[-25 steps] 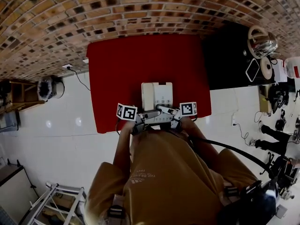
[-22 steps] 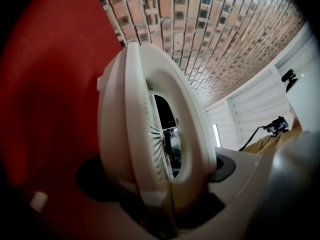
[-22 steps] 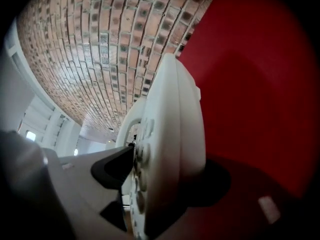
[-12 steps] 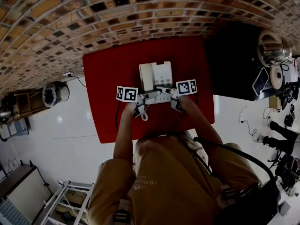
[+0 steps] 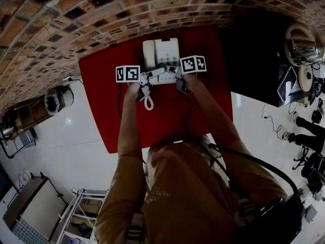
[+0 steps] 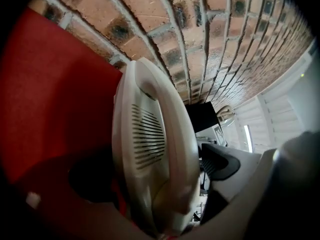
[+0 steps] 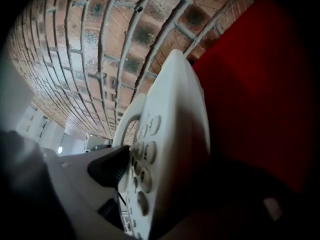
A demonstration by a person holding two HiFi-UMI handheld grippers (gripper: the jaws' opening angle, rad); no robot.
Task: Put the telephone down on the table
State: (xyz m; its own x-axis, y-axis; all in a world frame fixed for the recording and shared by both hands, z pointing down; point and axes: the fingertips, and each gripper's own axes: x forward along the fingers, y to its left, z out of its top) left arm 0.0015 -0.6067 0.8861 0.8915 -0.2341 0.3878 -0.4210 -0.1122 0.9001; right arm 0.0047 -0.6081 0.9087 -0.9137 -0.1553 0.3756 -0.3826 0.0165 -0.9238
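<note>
- The white telephone lies on the red counter, near its far edge and close to the brick wall.
- The left gripper is at the telephone's near left corner and the right gripper is at its near right corner, each with its marker cube on the outer side.
- In the left gripper view the jaws are opening. The handset side of the telephone stands between them, and the dark pad on the right is just off the plastic.
- In the right gripper view the jaws are opening too. The button side of the telephone is between them, with the keypad facing the dark pad on the left. I cannot tell whether that pad touches the buttons.
- The coiled cord hangs from the telephone's near left corner and lies on the red counter below the left gripper.
- The person, in an orange top, reaches both arms forward over the counter.
</note>
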